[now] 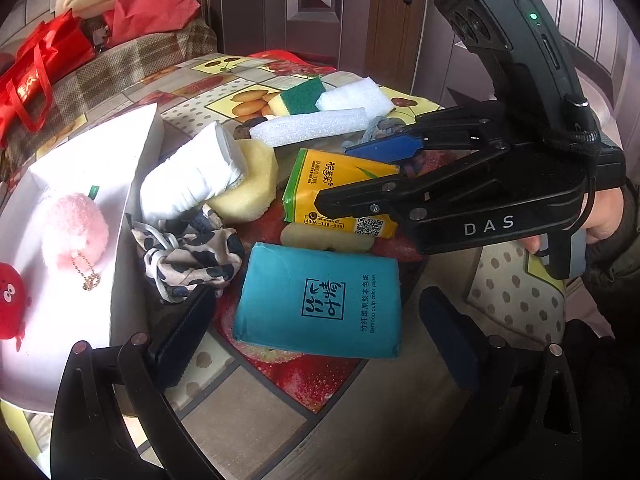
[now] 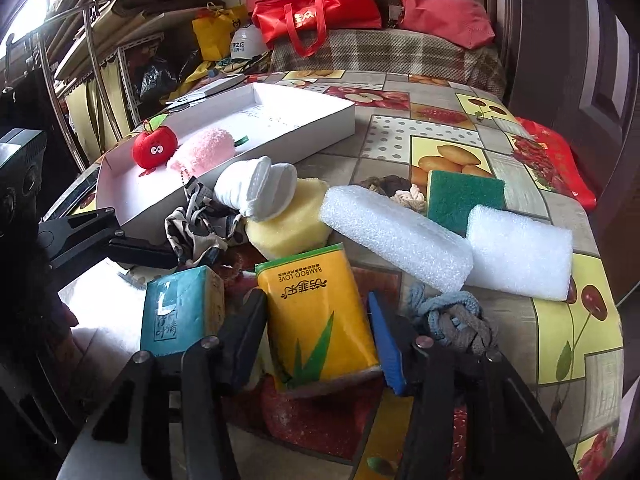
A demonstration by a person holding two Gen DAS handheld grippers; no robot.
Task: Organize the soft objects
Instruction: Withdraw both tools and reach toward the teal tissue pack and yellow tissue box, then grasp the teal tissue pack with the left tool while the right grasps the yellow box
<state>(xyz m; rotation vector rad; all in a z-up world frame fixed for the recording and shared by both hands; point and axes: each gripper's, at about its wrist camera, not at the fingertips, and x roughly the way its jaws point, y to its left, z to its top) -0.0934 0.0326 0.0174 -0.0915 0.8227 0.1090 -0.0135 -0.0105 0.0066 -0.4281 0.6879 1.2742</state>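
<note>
Yellow tissue pack (image 2: 316, 316) sits between the spread right gripper (image 2: 316, 344) fingers, hemmed by teal pack (image 2: 176, 312), sponge (image 2: 292, 216) and rope (image 2: 452, 320); left gripper (image 1: 316, 340) gapes empty.

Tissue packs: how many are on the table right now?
2. The yellow tissue pack sits between the right claw fingers; the teal tissue pack lies beside it. Clutter may hide others.

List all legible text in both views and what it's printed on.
"BAMBOO LOVE": yellow tissue pack, top face.
"4006-138-028": the same pack's end, left wrist view; QR code beside it.
"Bamboo pulp color paper": teal tissue pack, beside Chinese characters.
"DAS": right hand-held gripper body.
White helmet and red bag print: too blurred to read.
</note>
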